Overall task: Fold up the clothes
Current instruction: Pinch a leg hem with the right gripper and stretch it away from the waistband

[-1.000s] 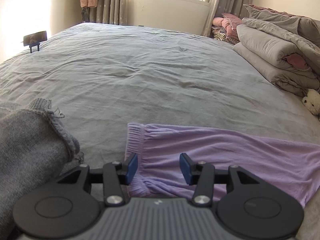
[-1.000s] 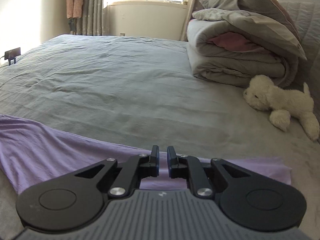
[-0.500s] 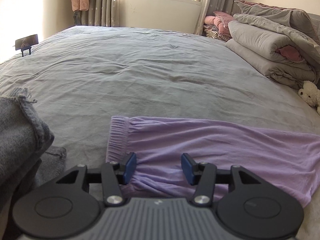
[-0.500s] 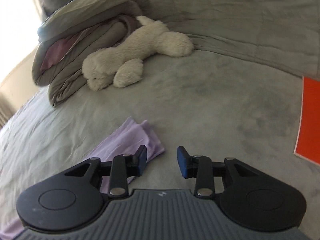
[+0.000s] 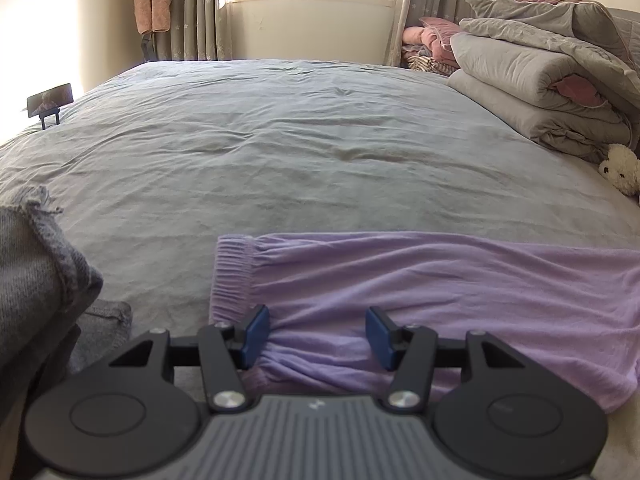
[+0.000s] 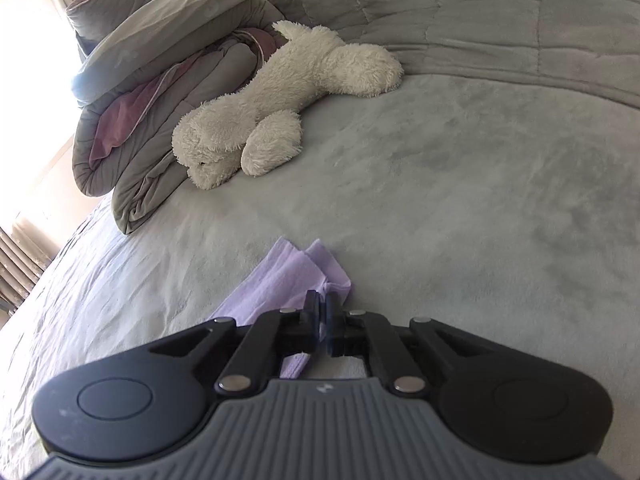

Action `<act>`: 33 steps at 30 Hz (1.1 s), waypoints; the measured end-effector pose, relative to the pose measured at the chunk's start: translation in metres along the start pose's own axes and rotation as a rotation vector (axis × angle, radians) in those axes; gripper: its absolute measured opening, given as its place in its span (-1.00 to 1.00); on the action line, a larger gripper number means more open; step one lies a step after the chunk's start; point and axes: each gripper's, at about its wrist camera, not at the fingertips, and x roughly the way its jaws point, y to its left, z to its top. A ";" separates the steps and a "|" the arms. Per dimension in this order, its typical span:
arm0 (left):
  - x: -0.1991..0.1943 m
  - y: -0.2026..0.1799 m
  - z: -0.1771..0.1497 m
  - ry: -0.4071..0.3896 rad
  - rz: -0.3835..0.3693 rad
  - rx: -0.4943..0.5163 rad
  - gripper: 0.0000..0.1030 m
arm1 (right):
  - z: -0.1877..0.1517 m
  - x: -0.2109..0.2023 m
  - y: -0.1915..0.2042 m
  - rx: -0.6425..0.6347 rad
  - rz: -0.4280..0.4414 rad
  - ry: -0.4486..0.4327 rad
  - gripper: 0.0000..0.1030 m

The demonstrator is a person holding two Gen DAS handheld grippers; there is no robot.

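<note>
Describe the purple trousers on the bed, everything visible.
The purple trousers are soft, lilac knit with a gathered elastic waistband. They lie flat and slightly wrinkled across the grey bed cover, legs together. The left hand-held gripper is open, straddling bunched fabric near the waist. The right hand-held gripper is shut on the leg hems.

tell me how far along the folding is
Early. Done: the purple pants lie flat lengthwise on the bed. In hand: the right gripper is shut on the leg-hem end, while the left gripper sits open over the waistband end. Left: every crosswise fold, plus the grey knit garment.
</note>
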 end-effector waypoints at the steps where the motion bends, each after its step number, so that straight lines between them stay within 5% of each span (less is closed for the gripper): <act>1: 0.000 0.001 0.001 0.001 0.000 -0.004 0.06 | 0.002 -0.005 0.003 -0.012 -0.003 -0.030 -0.95; 5: 0.000 0.005 0.003 0.010 -0.011 -0.034 0.06 | 0.024 -0.037 0.017 -0.056 0.075 -0.176 -0.95; 17: -0.014 0.002 0.007 0.012 -0.035 -0.021 0.06 | 0.018 -0.020 0.015 -0.052 0.028 -0.113 -0.95; 22: -0.065 -0.037 -0.009 -0.040 -0.168 0.127 0.08 | 0.014 -0.013 0.014 -0.043 0.011 -0.087 -0.95; 26: -0.078 -0.102 -0.040 0.019 -0.310 0.276 0.10 | 0.015 -0.014 0.011 -0.021 0.018 -0.085 -0.95; 33: -0.058 -0.194 -0.063 -0.037 -0.200 0.502 0.10 | 0.016 -0.015 0.015 -0.018 0.061 -0.081 -0.94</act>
